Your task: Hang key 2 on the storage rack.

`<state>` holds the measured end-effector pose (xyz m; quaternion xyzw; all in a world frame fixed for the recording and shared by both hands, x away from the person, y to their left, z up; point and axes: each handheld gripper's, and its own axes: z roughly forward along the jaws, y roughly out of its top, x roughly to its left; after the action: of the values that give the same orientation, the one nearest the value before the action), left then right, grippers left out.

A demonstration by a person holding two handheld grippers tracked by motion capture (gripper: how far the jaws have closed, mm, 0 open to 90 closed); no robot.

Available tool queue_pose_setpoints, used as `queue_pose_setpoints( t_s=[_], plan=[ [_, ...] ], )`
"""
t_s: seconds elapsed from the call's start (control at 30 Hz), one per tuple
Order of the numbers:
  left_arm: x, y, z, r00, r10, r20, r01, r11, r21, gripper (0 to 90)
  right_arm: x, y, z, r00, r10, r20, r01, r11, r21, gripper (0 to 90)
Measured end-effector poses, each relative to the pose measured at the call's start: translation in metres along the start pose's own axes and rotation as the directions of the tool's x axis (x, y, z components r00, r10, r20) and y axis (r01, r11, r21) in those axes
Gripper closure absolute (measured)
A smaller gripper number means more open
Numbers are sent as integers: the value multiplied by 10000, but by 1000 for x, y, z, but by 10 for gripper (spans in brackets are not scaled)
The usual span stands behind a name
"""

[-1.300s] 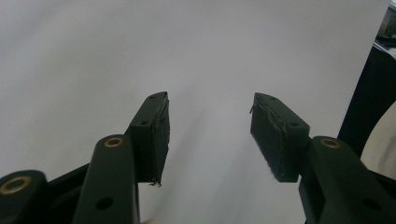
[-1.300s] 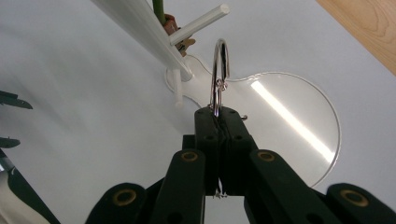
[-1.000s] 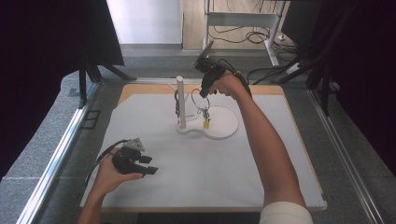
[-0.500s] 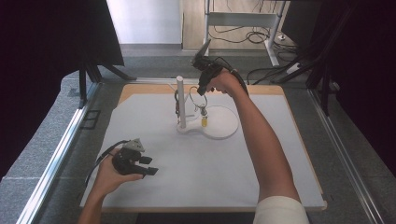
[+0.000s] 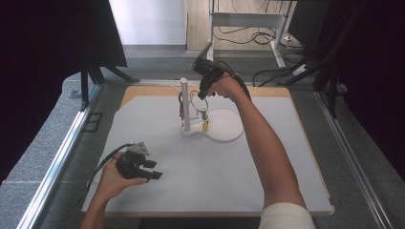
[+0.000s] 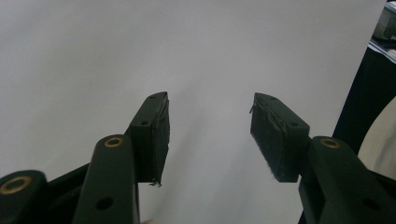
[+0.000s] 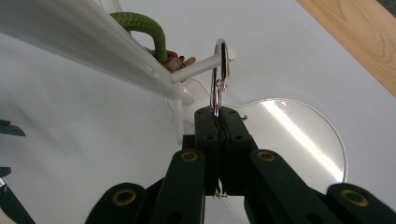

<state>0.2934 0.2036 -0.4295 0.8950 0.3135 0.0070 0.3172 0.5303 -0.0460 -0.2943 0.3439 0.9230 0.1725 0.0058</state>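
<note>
Right gripper (image 7: 218, 116) was clamped on the ring (image 7: 219, 77), which looped over the peg (image 7: 203, 63) tip; left gripper (image 6: 209, 135) sat open, well apart.

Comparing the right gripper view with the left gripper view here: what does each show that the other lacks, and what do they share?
Right gripper view: the right gripper, jaws shut on a metal ring hooked over a white peg of the stand's post, a green cord, and the clear round base.
Left gripper view: the left gripper, jaws apart with nothing between them.
Both: the white table mat.
</note>
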Motion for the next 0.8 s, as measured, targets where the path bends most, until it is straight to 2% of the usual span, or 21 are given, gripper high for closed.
queue_pose_setpoints(
  t_s=[0.4, 0.53, 0.63, 0.77, 0.8],
  plan=[
    [0, 1, 2, 10000, 19, -1, -19, 10000, 51, 479, 5, -2, 13, 9998, -87, -204, 87, 10000, 24, 873],
    [1, 1, 2, 10000, 28, -5, -27, 10000, 77, 478, 8, -4, 17, 9994, -31, -356, 31, 10000, 3, 870],
    [1, 1, 2, 10000, 41, -6, -41, 10000, 57, 478, 8, -5, 19, 9987, -169, -476, 171, 9998, 37, 867],
    [3, 2, 1, 10000, 35, -15, -35, 10000, 30, 478, 8, -7, 22, 9981, -42, -616, 41, 10000, -7, 864],
    [3, 2, 1, 10000, 35, -14, -35, 10000, 35, 478, 7, -8, 23, 9978, -158, -644, 158, 9999, -5, 862]
  ],
)
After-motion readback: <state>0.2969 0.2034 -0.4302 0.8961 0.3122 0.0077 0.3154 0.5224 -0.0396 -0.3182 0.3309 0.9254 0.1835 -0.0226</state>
